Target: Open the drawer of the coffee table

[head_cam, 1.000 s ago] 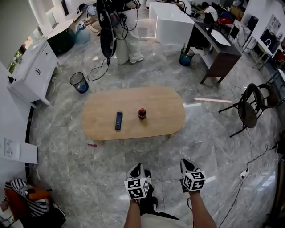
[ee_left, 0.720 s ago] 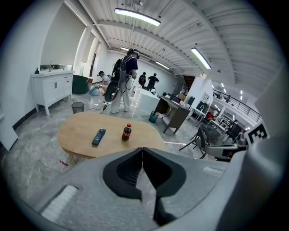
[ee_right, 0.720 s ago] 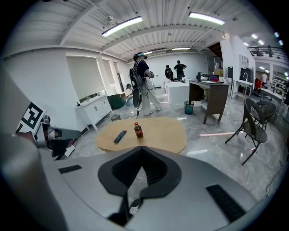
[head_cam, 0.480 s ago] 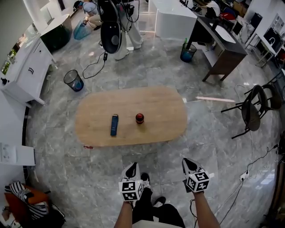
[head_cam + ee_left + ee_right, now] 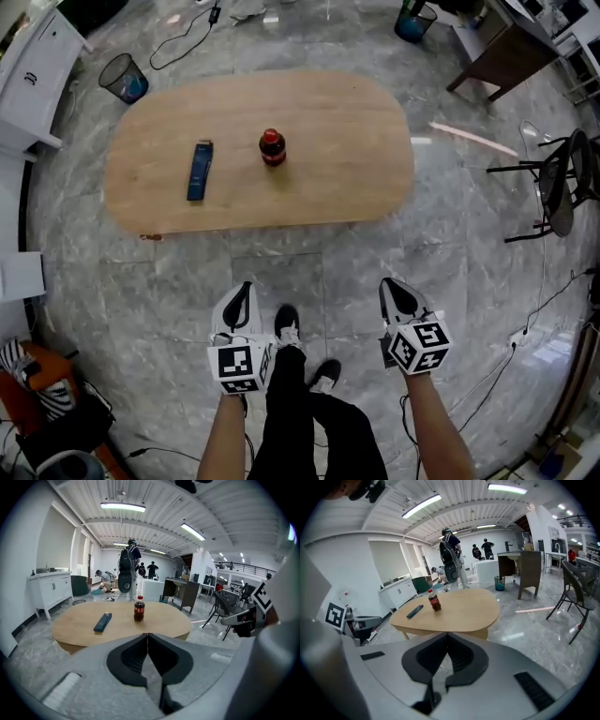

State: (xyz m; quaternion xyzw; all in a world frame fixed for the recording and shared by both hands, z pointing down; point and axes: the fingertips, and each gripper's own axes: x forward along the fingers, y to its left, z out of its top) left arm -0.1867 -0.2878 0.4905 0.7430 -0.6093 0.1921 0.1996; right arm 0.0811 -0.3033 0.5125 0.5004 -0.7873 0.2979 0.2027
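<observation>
Grey marble floor (image 5: 281, 267) surrounded the oval wooden bench (image 5: 328, 141); left gripper (image 5: 246, 289) and right gripper (image 5: 387, 284) hovered nearby, jaws closed, empty.

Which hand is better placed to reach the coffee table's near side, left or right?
Probably left. The left gripper faces the long near side of the coffee table; the right gripper lines up with its rounded end. Both are shut and short of it; no drawer shows.
</observation>
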